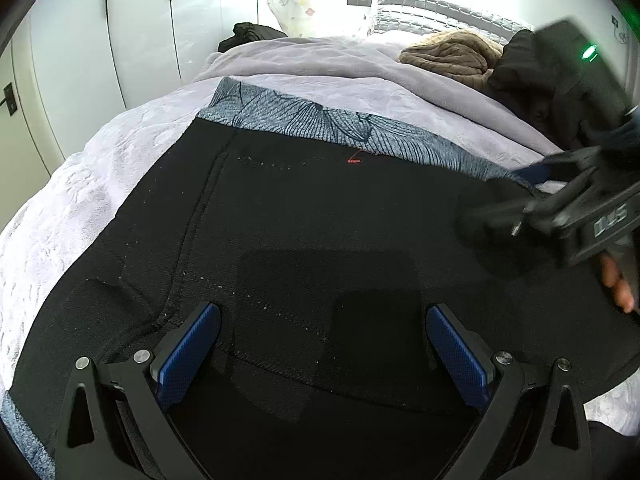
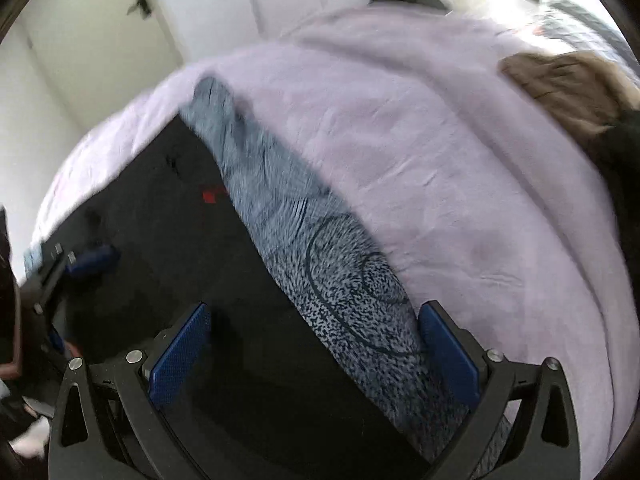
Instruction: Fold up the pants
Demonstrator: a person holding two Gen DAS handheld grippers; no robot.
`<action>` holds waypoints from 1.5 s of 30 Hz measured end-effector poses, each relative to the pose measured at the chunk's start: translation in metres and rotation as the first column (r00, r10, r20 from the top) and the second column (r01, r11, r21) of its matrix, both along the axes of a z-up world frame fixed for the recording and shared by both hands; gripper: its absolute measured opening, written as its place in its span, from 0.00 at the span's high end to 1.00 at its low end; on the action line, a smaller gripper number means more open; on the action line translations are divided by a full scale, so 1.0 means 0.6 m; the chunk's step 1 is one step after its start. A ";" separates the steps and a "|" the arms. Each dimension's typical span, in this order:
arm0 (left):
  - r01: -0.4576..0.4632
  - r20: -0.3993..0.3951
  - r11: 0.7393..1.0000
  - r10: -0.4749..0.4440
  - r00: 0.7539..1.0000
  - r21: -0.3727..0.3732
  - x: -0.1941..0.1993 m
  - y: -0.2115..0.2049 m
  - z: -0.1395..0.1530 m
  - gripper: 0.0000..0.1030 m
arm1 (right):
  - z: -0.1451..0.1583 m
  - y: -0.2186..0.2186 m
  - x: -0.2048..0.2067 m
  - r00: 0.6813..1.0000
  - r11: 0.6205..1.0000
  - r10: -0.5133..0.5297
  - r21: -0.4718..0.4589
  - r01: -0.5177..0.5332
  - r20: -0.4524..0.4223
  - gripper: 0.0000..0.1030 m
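My left gripper (image 1: pixel 322 344) hangs over the black pants (image 1: pixel 320 240), which lie spread flat on the bed, its jaws released and wide apart with nothing between them but dark cloth below. My right gripper (image 2: pixel 320 344) also has its jaws parted and empty; it sits above the far edge of the pants (image 2: pixel 168 240), where black fabric meets a grey patterned cloth (image 2: pixel 340 280) lying underneath. In the left wrist view that patterned cloth (image 1: pixel 340 124) shows as a strip along the pants' far side, and the right gripper's body (image 1: pixel 568 208) comes in blurred from the right, low over the pants. A small red mark (image 1: pixel 354 160) sits on the pants close to the strip.

Both rest on a pale lilac blanket (image 2: pixel 440 140) covering the bed. Farther off near the head of the bed lie a brown knitted garment (image 1: pixel 452 56) and a dark heap of clothing (image 1: pixel 532 76) just beside it. White wardrobe doors (image 1: pixel 120 40) stand along the left. The right wrist view is smeared, so finer detail is lost.
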State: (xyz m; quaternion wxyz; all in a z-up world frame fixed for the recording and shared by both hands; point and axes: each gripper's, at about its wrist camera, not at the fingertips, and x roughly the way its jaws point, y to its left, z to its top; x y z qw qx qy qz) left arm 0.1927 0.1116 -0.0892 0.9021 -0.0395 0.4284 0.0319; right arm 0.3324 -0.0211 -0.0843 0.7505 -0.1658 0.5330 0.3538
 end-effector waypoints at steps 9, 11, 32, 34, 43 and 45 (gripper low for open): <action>0.012 0.005 0.998 -0.012 1.000 -0.054 -0.001 0.011 0.008 0.00 | 0.011 0.005 -0.012 0.998 0.997 0.050 0.066 -0.047 -0.044 0.39; 0.025 -0.003 0.993 -0.026 1.000 -0.112 -0.002 0.025 0.021 0.00 | 0.032 0.001 -0.029 0.999 0.996 0.033 0.084 -0.031 -0.022 0.68; -0.248 -0.160 0.939 0.214 0.964 -0.239 0.103 0.083 0.174 0.23 | 0.071 0.076 -0.359 0.789 0.976 0.102 -0.214 0.038 0.605 0.86; -0.245 -0.193 0.936 0.199 0.961 -0.252 0.085 0.086 0.161 0.74 | 0.071 0.074 -0.368 0.790 0.977 0.086 -0.207 0.053 0.607 0.86; -0.143 -0.004 0.878 0.158 0.987 -0.456 -0.182 0.170 0.182 0.83 | 0.108 0.073 -0.491 0.744 0.983 0.092 -0.179 0.038 0.662 0.86; -0.164 -0.017 0.864 0.178 0.984 -0.477 -0.219 0.202 0.154 0.83 | 0.095 0.092 -0.532 0.740 0.977 0.135 -0.211 0.010 0.659 0.86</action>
